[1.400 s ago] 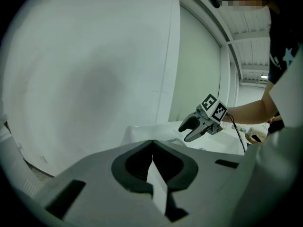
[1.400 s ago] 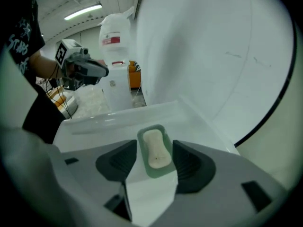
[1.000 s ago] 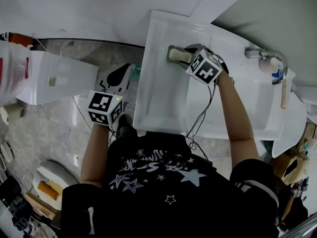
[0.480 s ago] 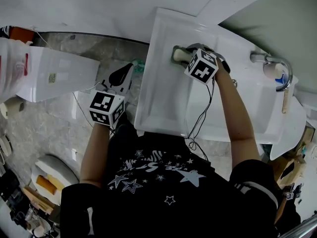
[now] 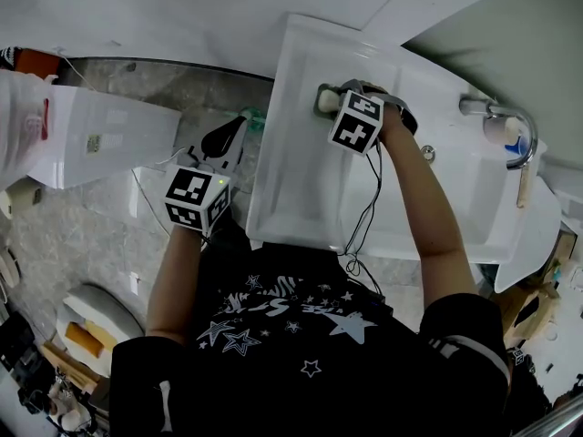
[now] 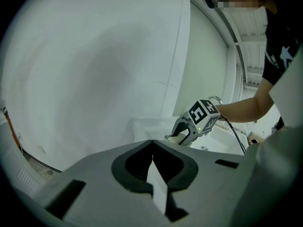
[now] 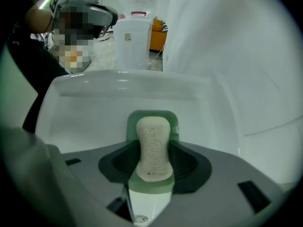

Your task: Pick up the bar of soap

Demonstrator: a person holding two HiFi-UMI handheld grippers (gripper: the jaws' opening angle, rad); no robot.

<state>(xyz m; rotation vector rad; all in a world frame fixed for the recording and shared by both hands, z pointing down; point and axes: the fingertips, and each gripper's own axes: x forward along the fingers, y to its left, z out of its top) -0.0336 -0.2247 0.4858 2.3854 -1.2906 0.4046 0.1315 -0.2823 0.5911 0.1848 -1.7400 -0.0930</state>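
A cream bar of soap (image 7: 152, 148) lies lengthwise in a green soap dish (image 7: 151, 118) on the back left corner of the white sink (image 5: 301, 185). My right gripper (image 7: 152, 161) is down over it with a jaw on each side of the bar. The jaws are closing, and the bar still rests in the dish. In the head view the marker cube hides most of the soap (image 5: 325, 101) under the right gripper (image 5: 339, 98). My left gripper (image 5: 237, 127) hangs shut and empty left of the sink, pointing at the wall; its view shows the right gripper (image 6: 179, 136) beyond it.
A chrome tap (image 5: 499, 115) stands at the sink's right end. A white cabinet (image 5: 86, 139) stands to the left on the tiled floor. A black cable (image 5: 369, 208) trails from the right gripper across the basin. The white wall runs close behind the dish.
The right gripper has slid left along the sink's back edge and come down over the soap dish, covering most of the soap. The left gripper has barely moved.
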